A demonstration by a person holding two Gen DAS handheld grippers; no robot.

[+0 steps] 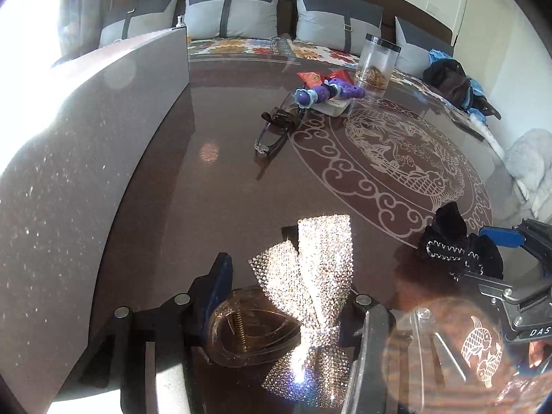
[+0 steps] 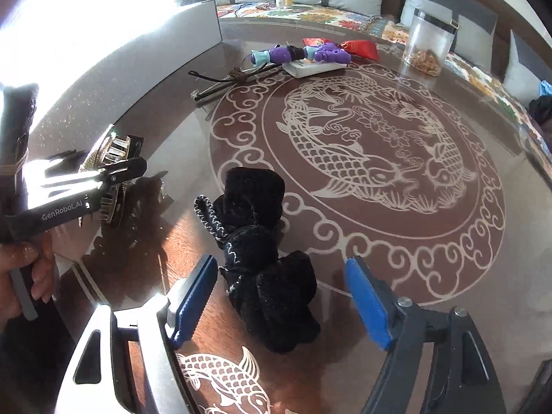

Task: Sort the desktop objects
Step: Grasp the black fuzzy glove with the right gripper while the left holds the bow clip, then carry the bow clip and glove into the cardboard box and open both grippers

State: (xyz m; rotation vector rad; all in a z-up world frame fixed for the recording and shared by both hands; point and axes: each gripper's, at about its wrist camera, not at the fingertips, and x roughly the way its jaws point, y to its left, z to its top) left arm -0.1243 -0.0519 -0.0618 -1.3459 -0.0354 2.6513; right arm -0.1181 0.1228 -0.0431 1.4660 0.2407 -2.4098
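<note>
A rhinestone bow hair clip [image 1: 310, 276] with an amber claw [image 1: 248, 331] sits between my left gripper's [image 1: 286, 307] blue fingers [image 1: 217, 283], which are closed on it. It shows small at the left of the right wrist view [image 2: 110, 151]. A black velvet bow [image 2: 262, 248] lies on the glass table between my right gripper's [image 2: 283, 296] open blue fingers [image 2: 193, 296], untouched. The bow also shows at the right of the left wrist view [image 1: 452, 241].
Further back on the table [image 2: 379, 234] lie dark glasses [image 1: 276, 127], a purple toy [image 1: 324, 91] on a white box, red packets [image 2: 358, 46] and a clear jar [image 2: 431, 41]. A grey box wall [image 1: 86, 138] stands left. A sofa with cushions runs behind.
</note>
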